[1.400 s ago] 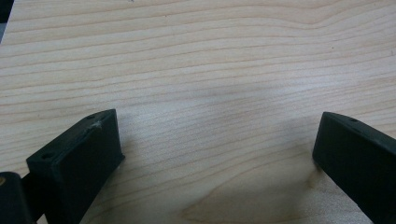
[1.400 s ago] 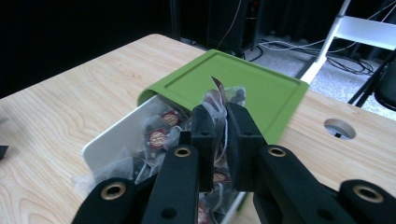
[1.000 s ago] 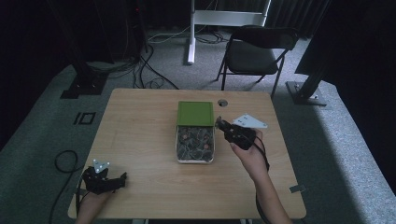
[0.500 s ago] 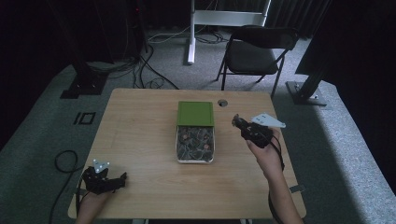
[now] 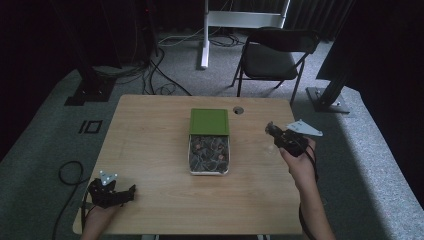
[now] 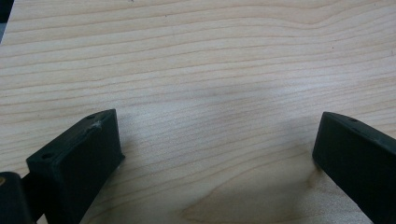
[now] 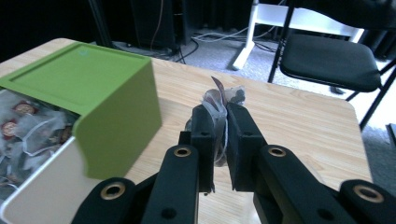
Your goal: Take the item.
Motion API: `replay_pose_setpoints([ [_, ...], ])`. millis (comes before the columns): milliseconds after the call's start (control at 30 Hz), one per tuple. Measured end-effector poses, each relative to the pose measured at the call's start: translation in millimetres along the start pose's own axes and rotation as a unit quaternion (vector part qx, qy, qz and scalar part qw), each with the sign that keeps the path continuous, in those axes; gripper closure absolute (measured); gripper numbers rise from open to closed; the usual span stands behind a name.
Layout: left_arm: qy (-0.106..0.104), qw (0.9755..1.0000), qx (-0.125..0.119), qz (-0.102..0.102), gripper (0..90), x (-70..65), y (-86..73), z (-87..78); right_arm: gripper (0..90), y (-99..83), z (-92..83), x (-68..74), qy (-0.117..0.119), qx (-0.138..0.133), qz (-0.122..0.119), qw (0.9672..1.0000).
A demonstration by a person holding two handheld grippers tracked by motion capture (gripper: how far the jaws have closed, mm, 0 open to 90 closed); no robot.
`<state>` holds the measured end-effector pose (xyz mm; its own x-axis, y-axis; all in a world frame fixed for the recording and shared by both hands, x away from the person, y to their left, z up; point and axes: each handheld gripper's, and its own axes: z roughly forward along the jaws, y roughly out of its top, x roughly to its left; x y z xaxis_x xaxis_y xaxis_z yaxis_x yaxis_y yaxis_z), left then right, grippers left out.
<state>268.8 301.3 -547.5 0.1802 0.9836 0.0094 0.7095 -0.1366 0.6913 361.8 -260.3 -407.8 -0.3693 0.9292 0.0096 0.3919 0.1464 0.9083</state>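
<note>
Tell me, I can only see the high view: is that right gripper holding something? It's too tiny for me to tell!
Observer: Yes. In the right gripper view the right gripper has its jaws shut on a tea bag, a see-through pouch with dark stuff inside.
Operator: Where did it get that?
Observer: I can't say for sure, but the box beside it is full of the same kind of pouches, under a green lid slid halfway back.
Operator: What about the left one? Does it have a bag too?
Observer: No. The left gripper view shows the left gripper with its jaws wide open and just bare wooden table between them.
</note>
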Motion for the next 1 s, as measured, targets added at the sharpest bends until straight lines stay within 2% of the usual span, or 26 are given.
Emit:
replay_pose_setpoints([
  [400, 0.000, 1.0000, 0.000, 0.001, 1.6, 0.1, 0.0, 0.0, 82.6, -8.1, 0.7, -27.2, -0.029, 0.009, 0.017, 0.9994],
  [700, 0.000, 1.0000, 0.000, 0.000, 1.6, 0.0, 0.0, 0.0, 82.6, -12.6, 3.3, -39.0, -0.046, 0.015, 0.020, 0.9986],
  [1000, 0.000, 1.0000, 0.000, 0.000, 1.7, 0.0, 0.0, 0.0, 82.6, -19.8, 12.0, -45.3, -0.048, 0.028, 0.029, 0.9980],
])
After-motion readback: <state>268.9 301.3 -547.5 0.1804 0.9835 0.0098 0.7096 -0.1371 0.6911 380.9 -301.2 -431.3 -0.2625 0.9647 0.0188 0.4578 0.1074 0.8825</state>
